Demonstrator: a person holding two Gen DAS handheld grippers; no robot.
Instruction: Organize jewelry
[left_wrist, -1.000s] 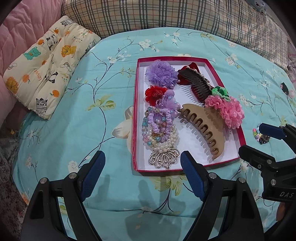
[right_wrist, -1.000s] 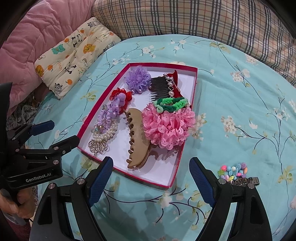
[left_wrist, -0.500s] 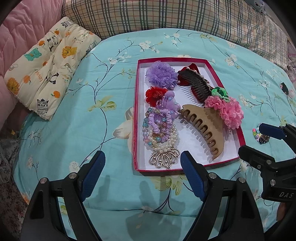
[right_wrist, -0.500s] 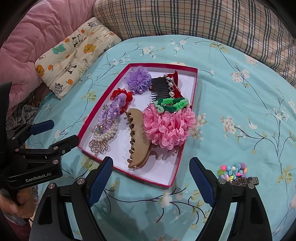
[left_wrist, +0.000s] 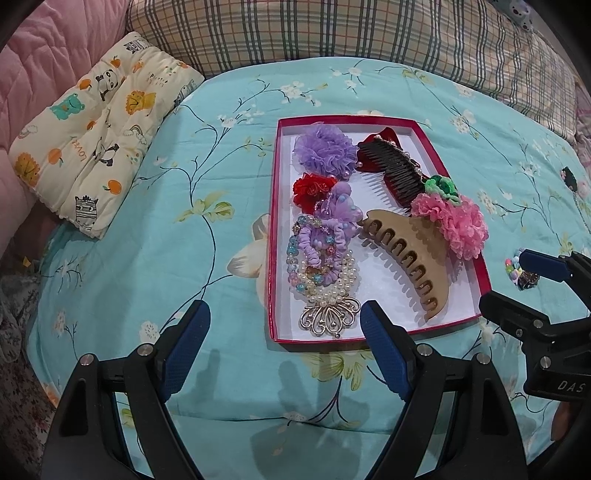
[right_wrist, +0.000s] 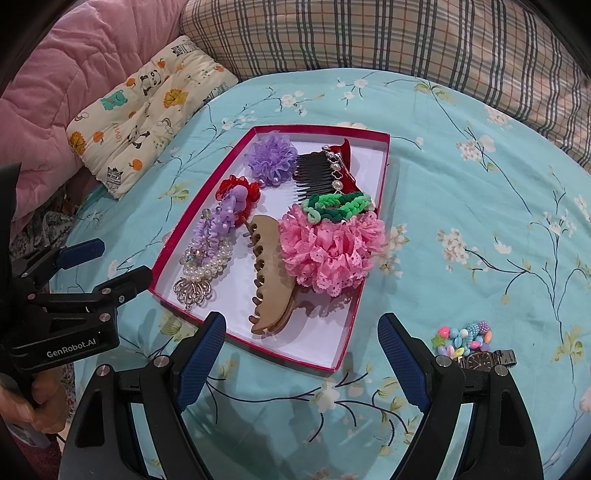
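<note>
While both grippers hover over the teal floral bedspread (right_wrist: 480, 177), the red-rimmed tray (left_wrist: 274, 206) lies ahead of the left gripper (left_wrist: 284, 321), holding clips and scrunchies. Right gripper (right_wrist: 301, 332) fingers stand apart, empty; left likewise. Beaded bracelet (right_wrist: 463, 338) and what appears a watch (right_wrist: 487, 358) lie just beyond the right finger.

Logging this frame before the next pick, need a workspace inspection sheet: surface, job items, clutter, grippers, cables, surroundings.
Surface: floral teal bedsheet.
Job's things: red tray holding tan claw clip, pink scrunchie, black comb, pearl bracelet; bead bracelet and watch outside it on the sheet.
Clutter: nothing seen.
Grippers: left gripper and right gripper both open, empty.
Cables: nothing seen.
Surroundings: cartoon pillow, plaid pillow, pink quilt.
</note>
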